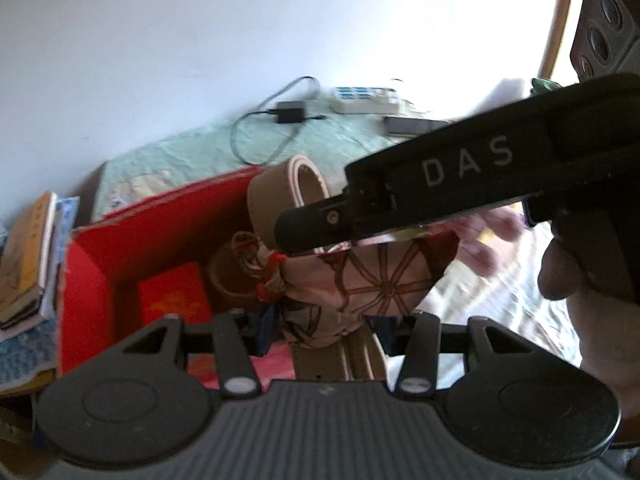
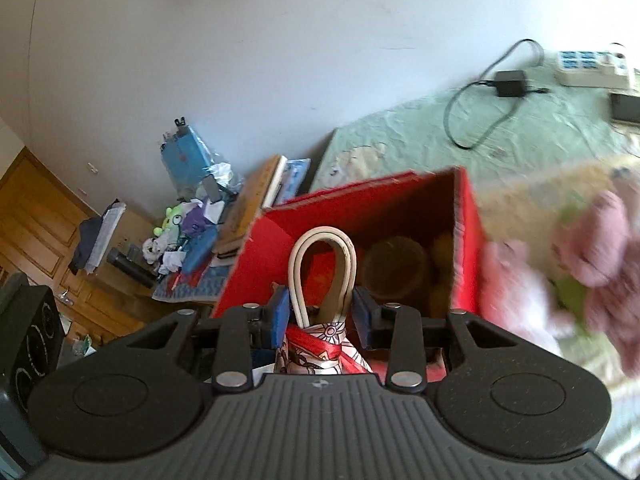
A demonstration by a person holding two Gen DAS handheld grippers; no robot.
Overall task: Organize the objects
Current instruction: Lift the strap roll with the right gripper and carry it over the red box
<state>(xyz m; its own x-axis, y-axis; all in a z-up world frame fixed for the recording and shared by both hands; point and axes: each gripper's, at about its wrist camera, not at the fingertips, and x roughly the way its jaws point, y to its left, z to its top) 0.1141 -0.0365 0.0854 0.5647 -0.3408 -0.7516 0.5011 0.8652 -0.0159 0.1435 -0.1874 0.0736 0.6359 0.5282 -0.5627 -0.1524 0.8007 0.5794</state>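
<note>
A cloth bag (image 1: 376, 280) printed with a brown wheel pattern hangs over an open red box (image 1: 92, 280). A red scarf (image 2: 320, 344) is tied round its neck, below a beige loop handle (image 2: 324, 240). My left gripper (image 1: 320, 332) is shut on the bag's lower part, and cloth hides most of its pads. In the right wrist view, my right gripper (image 2: 320, 312) is shut on the base of the loop handle, one blue pad (image 2: 280, 312) on each side. The right gripper (image 1: 300, 228) also crosses the left wrist view, with its tip at the beige loop handle (image 1: 280, 188).
The red box (image 2: 360, 192) holds a brown round jar (image 2: 394, 268) and a red packet (image 1: 172, 296). It stands on a pale green bedspread (image 2: 400, 140) with a black charger (image 2: 510, 82) and a white power strip (image 2: 588, 66). Books (image 1: 28, 256) are stacked to the left; pink cloth (image 2: 592, 248) lies to the right.
</note>
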